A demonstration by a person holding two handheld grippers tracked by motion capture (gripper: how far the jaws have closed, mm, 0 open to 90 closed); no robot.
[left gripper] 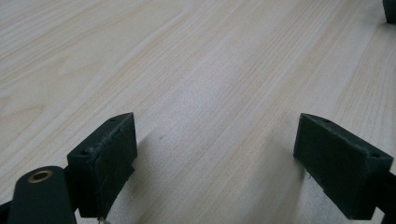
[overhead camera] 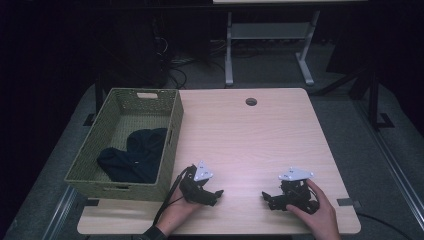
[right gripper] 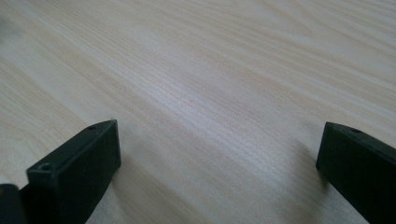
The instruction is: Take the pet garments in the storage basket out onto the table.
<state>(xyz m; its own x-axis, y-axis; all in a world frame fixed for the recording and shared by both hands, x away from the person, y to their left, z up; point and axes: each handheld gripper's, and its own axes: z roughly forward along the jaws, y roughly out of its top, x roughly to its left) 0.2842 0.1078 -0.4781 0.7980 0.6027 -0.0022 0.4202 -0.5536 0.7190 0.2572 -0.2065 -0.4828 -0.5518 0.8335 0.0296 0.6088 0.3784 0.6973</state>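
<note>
The wooden table (overhead camera: 250,135) lay under the fixed camera, its surface bare apart from a round cable hole (overhead camera: 251,101) near the far edge. At its left side stood a woven basket (overhead camera: 172,137), olive green, open at the top, its long wall running along the table's left edge. A dark garment (overhead camera: 132,155) lay crumpled on the basket floor, toward the near end and wholly inside the walls; whether it was one piece or several could not be told.

Both hands rested at the near edge of the table. The left gripper (overhead camera: 212,194), held just beside the basket's near corner, pointed toward the middle of the table; in its own view its jaws stood spread wide over plain wood, with nothing between the pads (left gripper: 112,158). The right gripper (overhead camera: 270,199), well apart to the right, pointed back toward the left one, and its jaws likewise stood spread and empty, its pads (right gripper: 88,163) low over the board.

The posture suggested a resting position: either the garment had been deposited and the work was complete, or a fetch from the basket had not yet begun. If the latter, the next move would call for the left gripper to rise over the basket wall, descend on a raised fold of cloth and pinch it.
</note>
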